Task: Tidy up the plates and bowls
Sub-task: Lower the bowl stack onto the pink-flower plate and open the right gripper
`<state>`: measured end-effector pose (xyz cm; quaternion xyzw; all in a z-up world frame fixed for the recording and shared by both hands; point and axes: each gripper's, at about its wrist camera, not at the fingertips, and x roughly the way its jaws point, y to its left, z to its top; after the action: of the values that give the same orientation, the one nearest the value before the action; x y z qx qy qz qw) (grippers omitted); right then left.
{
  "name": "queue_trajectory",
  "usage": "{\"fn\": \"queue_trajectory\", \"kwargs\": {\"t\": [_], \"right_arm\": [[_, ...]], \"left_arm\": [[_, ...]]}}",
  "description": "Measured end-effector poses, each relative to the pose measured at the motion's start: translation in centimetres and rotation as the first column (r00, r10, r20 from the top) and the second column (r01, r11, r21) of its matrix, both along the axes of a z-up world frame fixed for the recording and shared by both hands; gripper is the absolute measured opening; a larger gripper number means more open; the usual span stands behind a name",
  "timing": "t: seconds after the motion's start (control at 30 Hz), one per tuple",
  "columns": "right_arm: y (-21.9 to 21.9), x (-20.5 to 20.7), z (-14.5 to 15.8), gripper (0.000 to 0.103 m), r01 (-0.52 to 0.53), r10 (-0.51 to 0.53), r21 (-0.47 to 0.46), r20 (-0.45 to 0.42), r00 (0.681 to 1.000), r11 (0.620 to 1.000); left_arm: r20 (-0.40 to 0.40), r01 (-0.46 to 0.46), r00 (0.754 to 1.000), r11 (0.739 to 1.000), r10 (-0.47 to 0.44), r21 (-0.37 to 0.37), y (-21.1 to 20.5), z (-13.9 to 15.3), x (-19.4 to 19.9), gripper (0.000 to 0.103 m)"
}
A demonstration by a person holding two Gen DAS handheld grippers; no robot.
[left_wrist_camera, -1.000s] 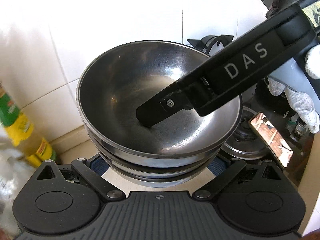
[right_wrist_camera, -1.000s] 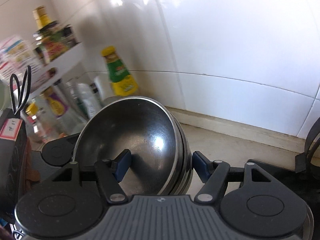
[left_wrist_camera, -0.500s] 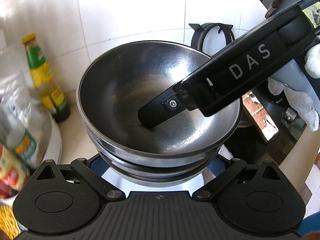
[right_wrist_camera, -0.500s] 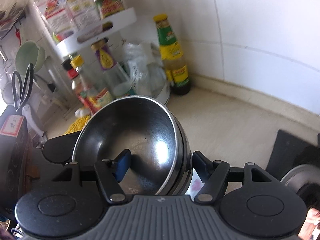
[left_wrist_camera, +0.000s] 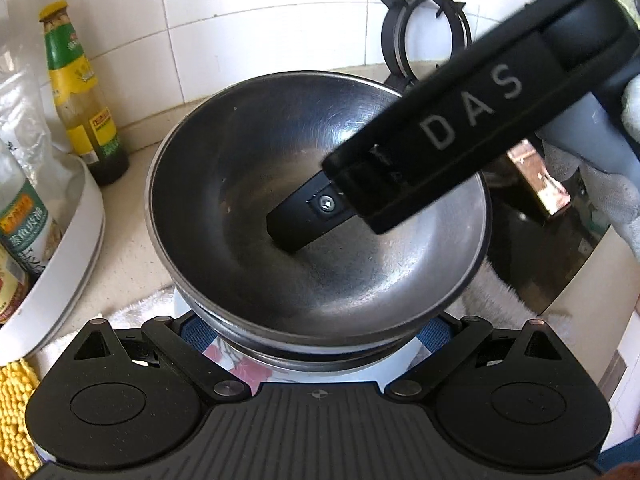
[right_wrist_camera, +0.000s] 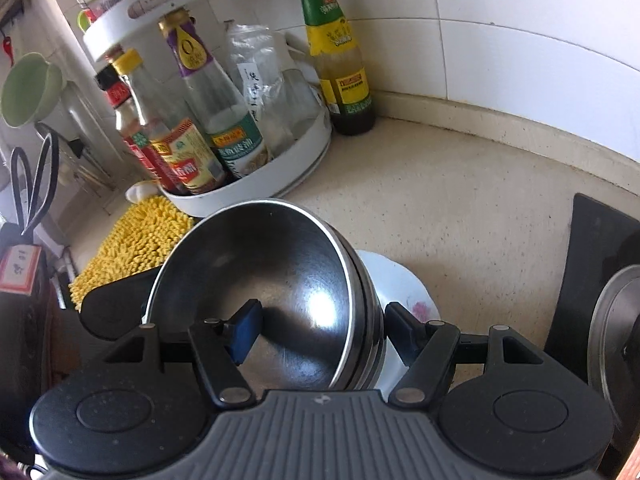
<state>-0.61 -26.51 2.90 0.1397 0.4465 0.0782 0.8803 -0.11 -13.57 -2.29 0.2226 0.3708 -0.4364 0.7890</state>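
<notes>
A stack of steel bowls (left_wrist_camera: 248, 208) fills the left wrist view, just above a white flowered plate (left_wrist_camera: 240, 364). My left gripper (left_wrist_camera: 316, 344) has its blue pads on either side of the stack's base, mostly hidden under the bowls. My right gripper (right_wrist_camera: 320, 328) straddles the stack's rim (right_wrist_camera: 352, 264): one blue pad (right_wrist_camera: 246, 330) is inside the top bowl, the other finger outside. In the left wrist view the right gripper's finger (left_wrist_camera: 312, 216) reaches into the bowl. The plate (right_wrist_camera: 400, 284) lies on the beige counter.
A white turntable rack (right_wrist_camera: 256, 172) with several sauce bottles stands at the left. A green-labelled bottle (right_wrist_camera: 340, 64) stands by the tiled wall. A yellow chenille cloth (right_wrist_camera: 132, 240) lies beside the rack. A black stove grate (left_wrist_camera: 424, 28) and a pot lid (right_wrist_camera: 616, 332) are to the right.
Both grippers have carried the bowl stack down and away from the wall towards the counter. The white plate and the bottle rack have come into view beneath and beside the stack.
</notes>
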Motion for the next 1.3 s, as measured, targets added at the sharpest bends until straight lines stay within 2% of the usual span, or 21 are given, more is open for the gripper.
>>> {"fn": "queue_trajectory", "kwargs": {"t": [0.2, 0.47, 0.67, 0.83, 1.3], "right_arm": [[0.1, 0.0, -2.2, 0.083, 0.044, -0.044, 0.001, -0.041, 0.998, 0.999], [-0.6, -0.9, -2.6, 0.083, 0.128, -0.128, 0.009, -0.04, 0.991, 0.992], [-1.1, -1.8, -2.2, 0.083, 0.183, -0.183, 0.009, -0.04, 0.982, 0.983], [-0.9, -3.1, -0.9, 0.083, 0.207, -0.207, 0.011, -0.002, 0.978, 0.978], [0.8, -6.0, 1.3, 0.083, 0.226, -0.226, 0.001, 0.042, 0.973, 0.974]], "left_arm": [[-0.03, 0.03, 0.999, 0.998, -0.028, 0.056, 0.0, -1.8, 1.2, 0.099], [-0.032, 0.028, 0.999, 0.998, -0.026, 0.052, 2.9, -1.0, 1.4, 0.097], [-0.053, -0.022, 0.998, 1.0, 0.022, -0.007, 4.3, 0.4, 2.4, 0.097], [-0.05, -0.057, 0.997, 0.997, 0.054, -0.049, 5.1, 1.6, 2.3, 0.097], [-0.002, -0.054, 0.999, 0.994, 0.054, -0.099, 6.4, 3.9, 1.1, 0.097]]}}
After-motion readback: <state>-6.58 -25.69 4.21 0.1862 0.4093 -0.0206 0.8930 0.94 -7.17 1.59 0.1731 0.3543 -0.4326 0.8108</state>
